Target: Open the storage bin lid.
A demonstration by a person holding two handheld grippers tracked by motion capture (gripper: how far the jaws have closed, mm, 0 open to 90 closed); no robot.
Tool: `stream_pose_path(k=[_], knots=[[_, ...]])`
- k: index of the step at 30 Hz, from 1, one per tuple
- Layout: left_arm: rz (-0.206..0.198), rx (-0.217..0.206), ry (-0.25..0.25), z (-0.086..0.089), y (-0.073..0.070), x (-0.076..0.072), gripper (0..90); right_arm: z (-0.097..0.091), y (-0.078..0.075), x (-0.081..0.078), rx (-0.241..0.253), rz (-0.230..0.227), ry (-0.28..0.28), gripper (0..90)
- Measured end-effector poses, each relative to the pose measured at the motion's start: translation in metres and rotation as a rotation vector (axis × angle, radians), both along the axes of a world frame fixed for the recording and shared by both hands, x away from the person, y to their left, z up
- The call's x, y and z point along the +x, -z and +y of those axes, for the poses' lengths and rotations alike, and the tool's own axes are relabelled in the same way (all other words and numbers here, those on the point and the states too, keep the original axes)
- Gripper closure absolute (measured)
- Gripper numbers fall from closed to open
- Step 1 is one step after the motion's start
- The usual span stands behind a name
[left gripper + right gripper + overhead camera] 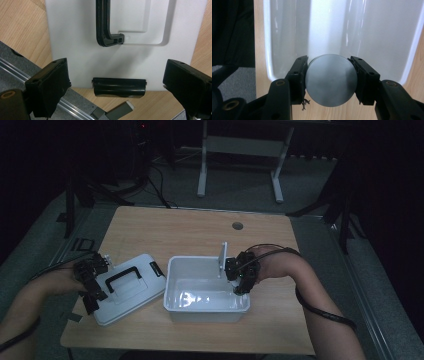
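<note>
A white plastic bin (175,290) stands open at the middle of the wooden table (190,227). Its white lid (137,295), with a black handle (122,275), lies flat to the left of it. My right gripper (228,267) is over the bin's far right corner, shut on a round grey metal disc (223,258) held on edge. In the right gripper view the disc (331,80) sits clamped between both jaws above the bin's wall (268,50). My left gripper (99,284) stands open at the lid's left edge; its jaws straddle the lid's black latch (119,87) below the handle (105,27).
A round cable hole (237,226) sits in the table's far part. Beyond the table a white desk frame (240,150) stands on the grey floor. A metal rail (37,82) runs under the table's left edge. The room is dim.
</note>
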State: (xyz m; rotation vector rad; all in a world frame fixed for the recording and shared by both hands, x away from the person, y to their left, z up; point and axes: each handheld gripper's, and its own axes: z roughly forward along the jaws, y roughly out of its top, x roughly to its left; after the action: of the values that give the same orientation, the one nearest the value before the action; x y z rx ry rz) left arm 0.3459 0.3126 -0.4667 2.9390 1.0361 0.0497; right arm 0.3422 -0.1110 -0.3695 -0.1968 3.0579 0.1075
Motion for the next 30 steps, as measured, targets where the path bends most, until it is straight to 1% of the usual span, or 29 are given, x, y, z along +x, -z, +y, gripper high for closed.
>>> stream_pose_path(k=[5,7,11,12,14,19,22,24,25,27,30], knots=[[0.0,0.002,-0.002,0.001,0.0,0.0,6.2,0.008,0.008,-0.001,0.0,0.027,-0.018,50.2],[0.001,0.002,-0.004,0.002,0.001,-0.001,6.2,0.012,0.014,-0.003,-0.011,0.035,-0.02,50.2],[0.002,0.004,-0.006,0.003,0.002,-0.001,6.2,0.015,0.028,-0.002,-0.029,0.045,-0.022,50.2],[0.003,0.005,-0.006,0.003,0.002,-0.001,6.2,0.016,0.033,-0.002,-0.03,0.053,-0.01,50.2],[0.006,0.007,-0.006,0.003,0.003,-0.001,6.2,0.017,0.041,-0.001,-0.031,0.058,-0.005,50.2],[0.01,0.007,-0.004,0.003,0.004,-0.001,6.2,0.021,0.056,0.002,-0.029,0.067,-0.007,50.2],[0.01,0.01,-0.004,0.003,0.004,-0.001,6.2,0.025,0.065,0.003,-0.044,0.066,-0.011,50.1],[0.011,0.009,-0.004,0.002,0.004,-0.001,6.2,0.028,0.069,0.002,-0.047,0.071,-0.006,50.2],[0.01,0.009,-0.005,0.002,0.004,-0.001,6.2,0.028,0.07,0.002,-0.048,0.071,-0.013,50.1],[0.012,0.009,-0.004,0.003,0.005,-0.001,6.2,0.03,0.073,0.003,-0.039,0.073,-0.016,50.1],[0.014,0.01,-0.006,0.003,0.006,-0.002,6.2,0.032,0.079,0.004,-0.05,0.07,-0.017,50.1]])
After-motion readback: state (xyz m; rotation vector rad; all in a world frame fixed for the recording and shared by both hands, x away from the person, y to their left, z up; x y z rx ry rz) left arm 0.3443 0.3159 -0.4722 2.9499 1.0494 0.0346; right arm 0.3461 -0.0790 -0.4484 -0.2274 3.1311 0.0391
